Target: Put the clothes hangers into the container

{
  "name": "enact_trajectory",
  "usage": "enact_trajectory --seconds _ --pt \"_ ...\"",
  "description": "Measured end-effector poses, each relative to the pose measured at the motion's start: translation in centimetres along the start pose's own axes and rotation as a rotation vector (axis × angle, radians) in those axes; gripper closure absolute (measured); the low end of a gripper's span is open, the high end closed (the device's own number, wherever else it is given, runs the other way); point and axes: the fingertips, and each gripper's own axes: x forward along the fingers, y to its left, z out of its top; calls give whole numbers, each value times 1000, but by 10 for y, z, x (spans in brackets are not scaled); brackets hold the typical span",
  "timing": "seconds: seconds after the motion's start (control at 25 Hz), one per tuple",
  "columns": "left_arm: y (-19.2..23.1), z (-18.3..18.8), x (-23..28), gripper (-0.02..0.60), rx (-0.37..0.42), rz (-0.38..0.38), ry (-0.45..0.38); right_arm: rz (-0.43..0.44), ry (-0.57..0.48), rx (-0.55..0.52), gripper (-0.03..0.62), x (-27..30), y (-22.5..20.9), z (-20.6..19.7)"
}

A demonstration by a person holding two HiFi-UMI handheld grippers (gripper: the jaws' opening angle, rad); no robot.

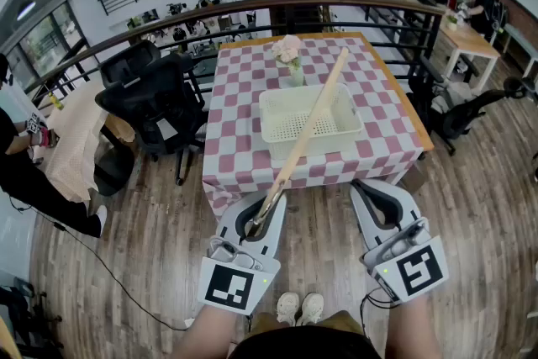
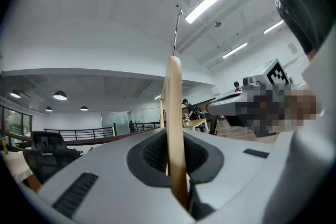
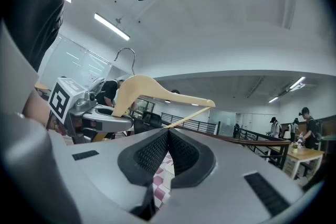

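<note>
Wooden hanger (image 1: pixel 307 130) held in the left gripper (image 1: pixel 267 210), whose jaws are clamped tight on one end of it. Seen from the head view, the hanger slants up and to the right, away from the person, crossing over a white perforated basket (image 1: pixel 267 124). Whether it touches the basket cannot be told. The hanger's metal hook shows only in the gripper views, rising toward the ceiling lights. The basket sits near the middle of a tabletop (image 1: pixel 235 97) covered with a pink and white checked cloth, and a small vase of flowers (image 1: pixel 290 55) stands just behind it. The right gripper (image 1: pixel 363 185) is level with the left one, on the near side of the tabletop over the wooden floor (image 1: pixel 151 248). Its jaws are closed together with nothing between them. A black office chair (image 1: pixel 155 101) stands to the left of the tabletop.
</note>
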Motion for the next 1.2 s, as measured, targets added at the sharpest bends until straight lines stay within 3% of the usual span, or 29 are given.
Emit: enact_trajectory --seconds 0.4,1.2 --pt "-19 4 1 566 -23 11 8 21 -26 20 562 -20 -2 -3" --pt "-50 6 4 566 24 3 17 78 -56 62 562 -54 -7 -5"
